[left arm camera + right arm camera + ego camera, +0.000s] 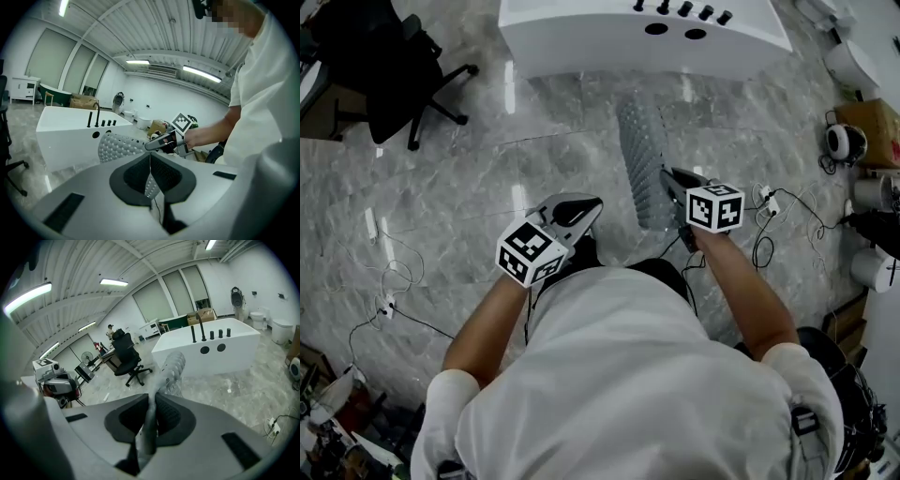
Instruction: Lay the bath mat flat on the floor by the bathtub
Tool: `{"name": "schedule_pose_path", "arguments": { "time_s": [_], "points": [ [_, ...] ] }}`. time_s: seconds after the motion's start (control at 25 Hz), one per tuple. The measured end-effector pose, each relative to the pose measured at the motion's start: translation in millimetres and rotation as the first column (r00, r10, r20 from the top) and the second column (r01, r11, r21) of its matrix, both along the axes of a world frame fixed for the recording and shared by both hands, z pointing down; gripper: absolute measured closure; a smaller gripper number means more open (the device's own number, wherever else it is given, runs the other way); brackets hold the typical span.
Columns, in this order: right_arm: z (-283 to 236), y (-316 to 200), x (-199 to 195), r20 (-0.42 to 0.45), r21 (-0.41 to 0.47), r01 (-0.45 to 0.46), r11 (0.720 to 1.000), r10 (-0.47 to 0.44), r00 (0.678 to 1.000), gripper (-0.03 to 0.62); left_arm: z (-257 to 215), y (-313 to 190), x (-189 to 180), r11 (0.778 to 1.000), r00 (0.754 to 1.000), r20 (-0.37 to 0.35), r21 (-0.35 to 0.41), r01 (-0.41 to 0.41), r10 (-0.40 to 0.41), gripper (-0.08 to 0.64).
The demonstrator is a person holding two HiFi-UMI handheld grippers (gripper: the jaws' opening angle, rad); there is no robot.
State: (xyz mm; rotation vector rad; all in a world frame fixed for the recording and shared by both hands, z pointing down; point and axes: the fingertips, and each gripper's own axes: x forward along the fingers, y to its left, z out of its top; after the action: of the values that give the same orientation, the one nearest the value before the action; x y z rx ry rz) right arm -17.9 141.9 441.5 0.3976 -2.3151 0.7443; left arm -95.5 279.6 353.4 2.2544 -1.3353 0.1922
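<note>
The grey bumpy bath mat (642, 150) runs as a narrow, bunched strip from my right gripper (670, 178) toward the white bathtub (581, 47). That gripper is shut on the mat's near end, which shows between its pads in the right gripper view (153, 404), with the mat (172, 366) curling ahead toward the tub (211, 357). My left gripper (581, 208) hovers beside it, to the left and apart from the mat, jaws pressed together. In the left gripper view (150, 164) the mat (117, 146) and right gripper (154, 144) lie ahead.
A black office chair (384, 66) stands at the back left. Cables and a plug strip (769, 202) lie on the marble floor right of the mat, and more cable (384, 305) at the left. A cardboard box (877, 127) and rolls sit along the right edge.
</note>
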Motion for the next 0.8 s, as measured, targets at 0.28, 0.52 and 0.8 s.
{"name": "schedule_pose_path", "arguments": {
  "time_s": [0.28, 0.52, 0.8],
  "points": [
    [-9, -55, -100, 0.039, 0.016, -0.062, 0.998, 0.062, 0.997, 0.543, -12, -28, -64, 0.999, 1.000, -0.006, 0.031, 0.024, -0.024, 0.541],
    [-9, -104, -182, 0.086, 0.014, -0.070, 0.997, 0.069, 0.994, 0.543, -2, -44, -88, 0.997, 0.997, -0.027, 0.000, 0.072, -0.072, 0.541],
    [22, -159, -257, 0.114, -0.018, -0.028, 0.999, 0.030, 0.993, 0.543, 11, -88, -116, 0.984, 0.984, 0.001, -0.033, 0.178, -0.178, 0.541]
  ]
}}
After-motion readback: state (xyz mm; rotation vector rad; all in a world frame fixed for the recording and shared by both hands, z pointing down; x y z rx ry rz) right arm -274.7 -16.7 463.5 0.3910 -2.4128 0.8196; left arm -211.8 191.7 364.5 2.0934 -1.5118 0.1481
